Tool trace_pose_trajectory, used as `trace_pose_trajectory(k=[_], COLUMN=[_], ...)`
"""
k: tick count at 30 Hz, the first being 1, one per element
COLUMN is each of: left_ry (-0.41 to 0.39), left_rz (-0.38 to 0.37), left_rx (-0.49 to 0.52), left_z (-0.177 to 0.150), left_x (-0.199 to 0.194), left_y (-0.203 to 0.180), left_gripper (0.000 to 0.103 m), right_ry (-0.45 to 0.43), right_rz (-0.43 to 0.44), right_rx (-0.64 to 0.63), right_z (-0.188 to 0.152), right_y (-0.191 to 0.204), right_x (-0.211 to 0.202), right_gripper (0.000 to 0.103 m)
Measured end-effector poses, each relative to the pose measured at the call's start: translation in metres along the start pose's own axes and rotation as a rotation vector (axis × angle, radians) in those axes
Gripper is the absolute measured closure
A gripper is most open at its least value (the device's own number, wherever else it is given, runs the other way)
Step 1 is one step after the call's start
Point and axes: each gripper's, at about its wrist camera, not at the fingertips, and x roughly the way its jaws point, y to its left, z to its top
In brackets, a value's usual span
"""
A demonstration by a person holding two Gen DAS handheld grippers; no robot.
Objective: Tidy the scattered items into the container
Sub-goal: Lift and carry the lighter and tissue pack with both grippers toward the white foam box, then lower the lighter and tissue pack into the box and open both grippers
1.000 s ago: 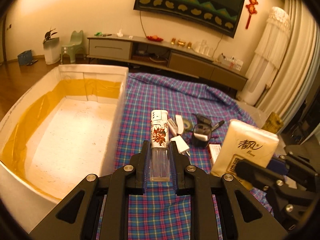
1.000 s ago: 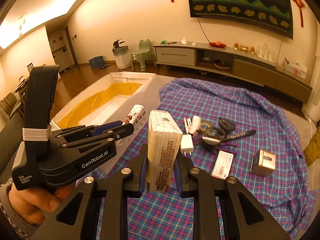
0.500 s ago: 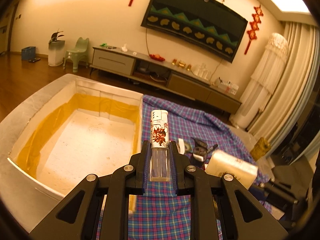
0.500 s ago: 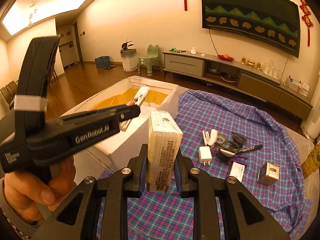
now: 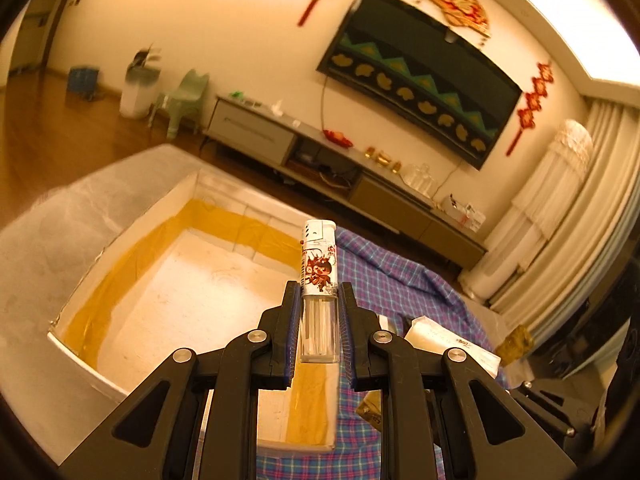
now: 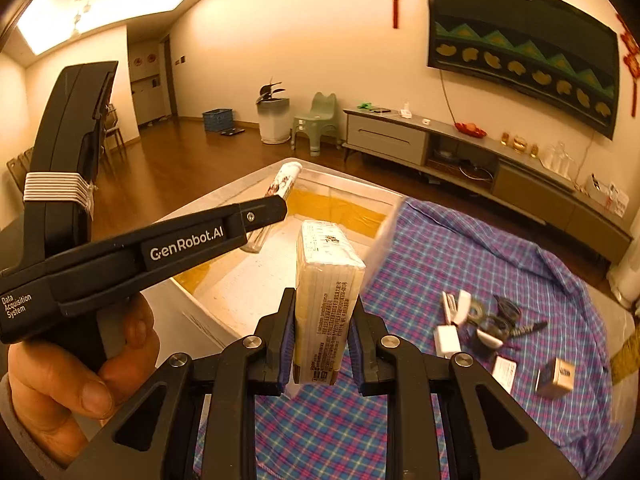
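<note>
Left gripper clamped on lighter above foam box, right gripper clamped on tissue pack beside the box

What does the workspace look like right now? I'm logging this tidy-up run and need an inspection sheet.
Surface: plaid cloth beside the box.
Job's things: white foam box with yellow tape, nothing seen inside; lighter; tissue pack.
Clutter: charger plug, marker, tape roll, card, small carton on the cloth.
Grippers: left gripper shut on the lighter over the box; right gripper shut on the tissue pack near the box's edge.
Cables: one hangs below the wall TV.
Surroundings: TV cabinet, green chair, bin.
</note>
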Motion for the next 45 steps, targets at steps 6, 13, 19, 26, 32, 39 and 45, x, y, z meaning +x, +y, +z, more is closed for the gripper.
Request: trace_pose_trajectory(k=[6, 13, 19, 26, 32, 39, 45], left_ry=[0.01, 0.041, 0.063, 0.123, 0.17, 0.19, 0.201], left_rz=[0.017, 0.049, 0.067, 0.099, 0.129, 0.18, 0.206], left_rx=[-0.042, -0.03, -0.042, -0.079, -0.102, -0.092, -0.085], left_z=[0.008, 0.017, 0.027, 0.032, 0.032, 0.03, 0.027], left_x=[0.011, 0.031, 0.043, 0.065, 0.078, 0.081, 0.08], left_y=[0.02, 0.029, 0.035, 0.048, 0.057, 0.064, 0.069], left_gripper=[0.084, 0.084, 0.084, 0.084, 0.084, 0.084, 0.084], right_ry=[0.019, 0.048, 0.074, 0.117, 0.158, 0.22, 0.242], right_rz=[-0.001, -0.026, -0.036, -0.046, -0.042, -0.058, -0.08], right_rx=[-0.053, -0.114, -0.132, -0.155, -0.157, -0.182, -0.22], right_z=[0.013, 0.025, 0.033, 0.045, 0.058, 0.064, 0.072], right_y=[0.013, 0.02, 0.022, 0.019, 0.011, 0.009, 0.016], right_x=[0.019, 0.044, 0.064, 0.09, 0.111, 0.14, 0.16], right_gripper=[0.079, 0.079, 0.079, 0.079, 0.078, 0.078, 0.078])
